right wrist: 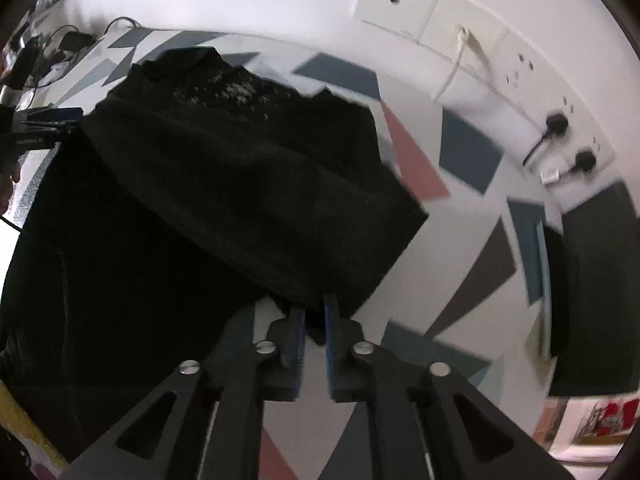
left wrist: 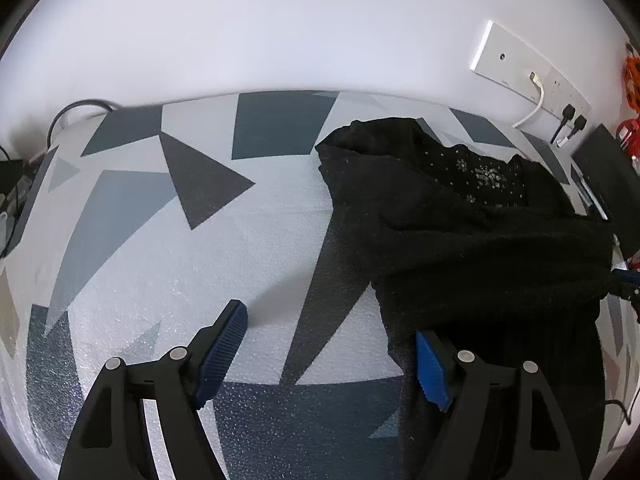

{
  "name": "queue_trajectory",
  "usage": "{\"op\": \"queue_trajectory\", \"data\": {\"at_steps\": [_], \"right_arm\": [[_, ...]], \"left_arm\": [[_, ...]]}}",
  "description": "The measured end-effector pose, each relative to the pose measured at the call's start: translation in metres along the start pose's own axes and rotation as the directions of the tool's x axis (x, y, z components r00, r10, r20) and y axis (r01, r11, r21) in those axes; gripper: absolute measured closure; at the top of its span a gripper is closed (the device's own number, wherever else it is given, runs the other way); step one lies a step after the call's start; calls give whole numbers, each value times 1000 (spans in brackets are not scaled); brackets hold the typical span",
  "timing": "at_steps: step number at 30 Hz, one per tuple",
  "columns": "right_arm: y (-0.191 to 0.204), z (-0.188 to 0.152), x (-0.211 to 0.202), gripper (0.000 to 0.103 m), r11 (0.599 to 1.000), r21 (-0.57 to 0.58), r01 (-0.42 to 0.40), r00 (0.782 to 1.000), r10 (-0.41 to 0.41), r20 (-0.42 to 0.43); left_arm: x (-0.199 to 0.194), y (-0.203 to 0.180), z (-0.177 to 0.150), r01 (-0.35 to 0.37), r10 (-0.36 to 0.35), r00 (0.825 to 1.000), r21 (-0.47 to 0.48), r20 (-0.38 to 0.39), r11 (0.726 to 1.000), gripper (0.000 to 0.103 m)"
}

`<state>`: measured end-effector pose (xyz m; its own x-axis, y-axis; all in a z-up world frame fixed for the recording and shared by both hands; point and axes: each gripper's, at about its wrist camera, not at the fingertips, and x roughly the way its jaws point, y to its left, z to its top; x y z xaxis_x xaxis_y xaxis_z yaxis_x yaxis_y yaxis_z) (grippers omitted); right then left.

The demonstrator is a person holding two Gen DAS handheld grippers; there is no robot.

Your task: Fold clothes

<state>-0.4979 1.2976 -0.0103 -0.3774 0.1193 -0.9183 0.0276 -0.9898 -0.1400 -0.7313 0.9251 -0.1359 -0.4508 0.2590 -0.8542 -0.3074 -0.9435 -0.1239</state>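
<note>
A black knit garment (left wrist: 472, 232) with small sparkly dots near its collar lies partly folded on the patterned table (left wrist: 192, 248). My left gripper (left wrist: 332, 344) is open; the garment's near edge drapes over its right finger (left wrist: 430, 368), while its left finger (left wrist: 224, 348) is bare above the table. In the right wrist view the garment (right wrist: 248, 184) is lifted and folded over itself. My right gripper (right wrist: 314, 328) is shut on the garment's near edge. The left gripper (right wrist: 44, 124) shows at the far left edge there, at the garment's other side.
The table cover has grey, blue and pink triangles. A white wall panel (left wrist: 524, 68) with sockets, plugs and a white cable (left wrist: 536, 108) runs behind the table. A black flat object (right wrist: 596, 288) lies at the right. Cables and clutter (right wrist: 44, 60) sit at the left.
</note>
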Motion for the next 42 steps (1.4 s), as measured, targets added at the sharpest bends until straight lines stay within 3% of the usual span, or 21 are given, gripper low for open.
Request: {"op": "queue_trajectory", "data": {"at_steps": [2, 6, 8, 12, 15, 17, 24, 28, 32, 37, 39, 42], "right_arm": [[-18, -3, -7, 69, 993, 115, -5, 999, 0, 38], [-42, -5, -22, 68, 970, 242, 25, 994, -49, 98], [-46, -7, -27, 67, 963, 269, 3, 991, -38, 125], [-31, -8, -18, 65, 972, 228, -64, 995, 44, 94], [-18, -14, -10, 64, 977, 203, -72, 996, 58, 72], [-11, -19, -6, 57, 977, 197, -82, 995, 70, 67], [-9, -3, 7, 57, 972, 228, -63, 995, 43, 91], [-12, 11, 2, 56, 951, 285, -116, 986, 76, 147], [-12, 17, -5, 56, 944, 301, -135, 980, 82, 182], [-18, 18, -9, 56, 926, 343, -156, 975, 88, 206], [-22, 17, -8, 56, 915, 366, -170, 973, 97, 211], [-26, 15, -8, 56, 901, 390, -189, 970, 111, 216]], "left_arm": [[-2, 4, 0, 15, -15, 1000, -33, 5, 999, 25], [-6, 12, -2, 30, -28, 999, -103, 19, 994, 25], [-6, 8, -3, 15, -14, 1000, -90, 14, 996, 25], [-6, -6, -8, -15, 15, 1000, -5, -2, 1000, 25], [-13, -9, -17, 15, -16, 1000, 37, 5, 999, 25], [-18, -11, -23, 21, -21, 1000, 62, 13, 998, 25], [-27, -36, -18, 24, -39, 997, 204, 68, 979, 25], [-25, -71, -9, -24, -19, 993, 372, 113, 928, 25], [-19, -103, -8, -59, -16, 991, 530, 135, 846, 25], [-13, -131, -18, -53, -40, 991, 648, 128, 760, 25], [-10, -137, -20, -58, -39, 991, 665, 130, 745, 25], [-10, -132, -12, -71, -35, 987, 628, 154, 775, 25]]}}
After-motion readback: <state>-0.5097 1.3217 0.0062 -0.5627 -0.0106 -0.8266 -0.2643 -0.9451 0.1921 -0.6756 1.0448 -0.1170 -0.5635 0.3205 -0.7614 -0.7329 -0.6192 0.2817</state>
